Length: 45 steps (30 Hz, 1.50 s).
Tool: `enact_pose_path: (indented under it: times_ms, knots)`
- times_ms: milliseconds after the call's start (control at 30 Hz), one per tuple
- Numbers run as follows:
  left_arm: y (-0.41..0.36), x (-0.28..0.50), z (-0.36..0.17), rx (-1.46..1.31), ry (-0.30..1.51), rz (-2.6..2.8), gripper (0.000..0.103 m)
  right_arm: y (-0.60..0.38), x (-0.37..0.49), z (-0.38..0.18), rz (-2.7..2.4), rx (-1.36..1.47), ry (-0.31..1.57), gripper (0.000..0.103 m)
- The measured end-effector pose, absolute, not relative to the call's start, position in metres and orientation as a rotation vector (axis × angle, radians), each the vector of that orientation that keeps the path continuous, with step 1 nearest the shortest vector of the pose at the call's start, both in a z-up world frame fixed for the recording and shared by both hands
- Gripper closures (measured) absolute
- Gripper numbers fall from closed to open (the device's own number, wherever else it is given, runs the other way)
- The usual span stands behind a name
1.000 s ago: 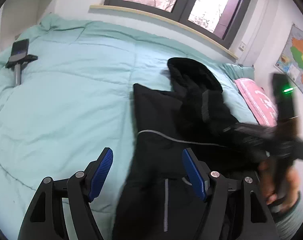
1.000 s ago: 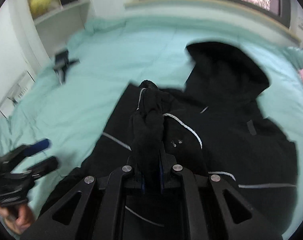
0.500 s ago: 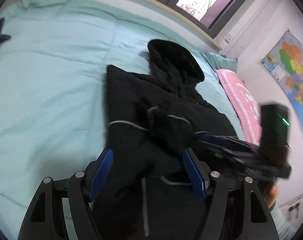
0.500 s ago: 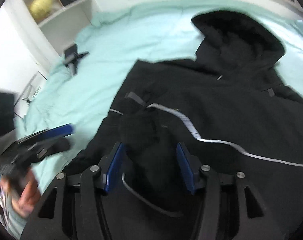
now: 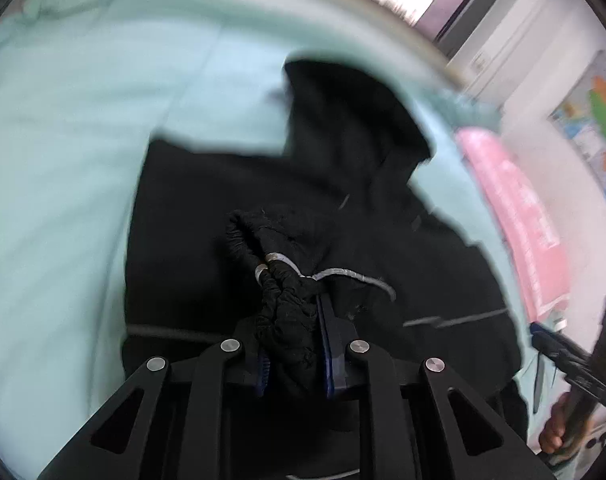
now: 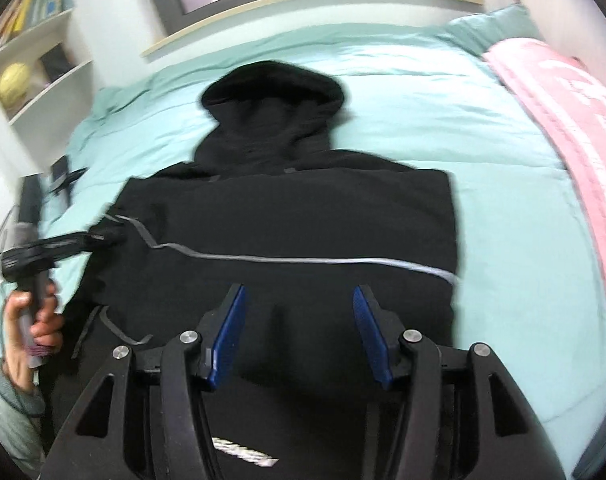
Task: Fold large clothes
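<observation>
Hooded black jacket [image 6: 287, 216]: one item, lying flat on the mint-green duvet [image 6: 443, 120], hood toward the window at the top of the frame, body filling the centre and lower half of both views.

Left gripper [image 5: 293, 344]: the jaws have just been closing, and the blue pads now press on a bunched black elastic cuff [image 5: 279, 280] of the jacket. The cuff rises out of the fingers toward frame centre, with a grey reflective band wrapped around it just above the pads. In the right wrist view the same tool appears at centre left, blurred, its tip at the jacket's left edge, gripped by a hand [image 6: 31, 320].

Right gripper [image 6: 299, 328]: the jaws stand apart with nothing between the two blue pads. Jacket fabric lies beyond and below them; contact with the cloth cannot be determined. A grey reflective stripe [image 6: 303, 260] runs across the jacket just above the fingertips.

Count: one jacket, two grippers, one pink pillow [image 6: 575, 128] at the right edge, one shelf unit [image 6: 35, 64] at the upper left, one wall map [image 5: 595, 120] at the right of the left wrist view.
</observation>
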State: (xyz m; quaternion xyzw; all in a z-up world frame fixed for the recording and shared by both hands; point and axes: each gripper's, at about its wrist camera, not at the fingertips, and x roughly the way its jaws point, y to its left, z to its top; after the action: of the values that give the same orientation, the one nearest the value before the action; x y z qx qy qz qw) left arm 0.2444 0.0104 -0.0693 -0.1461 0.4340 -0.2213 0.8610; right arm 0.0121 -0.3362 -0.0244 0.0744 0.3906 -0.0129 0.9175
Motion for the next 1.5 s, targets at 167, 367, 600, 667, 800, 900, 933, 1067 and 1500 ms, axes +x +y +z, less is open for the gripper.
enact_pose_path:
  times_ms: [167,367,600,667,800,900,933,1067,1500]
  knots:
    - [0.057,0.241,-0.051,-0.402,0.828,-0.508,0.083,-0.357,0.026,-0.039,-0.071,0.17,0.818,0.027]
    - [0.082,0.261,-0.134,-0.47,1.111,-0.469,0.081,-0.347,0.058,-0.098,-0.125,0.084,0.948,0.024]
    - [0.085,0.221,-0.066,-0.237,0.908,-0.438,0.049,-0.356,0.054,-0.079,-0.101,0.079,0.992,0.023]
    - [0.074,0.208,-0.033,-0.166,0.807,-0.409,0.045,-0.358,0.052,-0.056,-0.057,0.12,0.928,0.023]
    - [0.038,0.222,-0.011,-0.146,0.801,-0.465,0.045,-0.351,0.083,-0.033,-0.104,0.116,0.848,0.023]
    - [-0.007,0.248,-0.044,-0.072,0.883,-0.407,0.045,-0.349,0.117,-0.049,-0.133,0.135,0.878,0.023]
    - [-0.011,0.254,-0.058,-0.055,0.917,-0.374,0.045,-0.35,0.128,-0.061,-0.156,0.145,0.913,0.023]
    - [0.0,0.277,-0.12,-0.149,1.041,-0.332,0.046,-0.348,0.144,-0.093,-0.207,0.074,0.975,0.024]
    - [0.021,0.194,-0.071,-0.244,0.883,-0.453,0.046,-0.306,0.05,-0.053,-0.044,0.065,0.906,0.022]
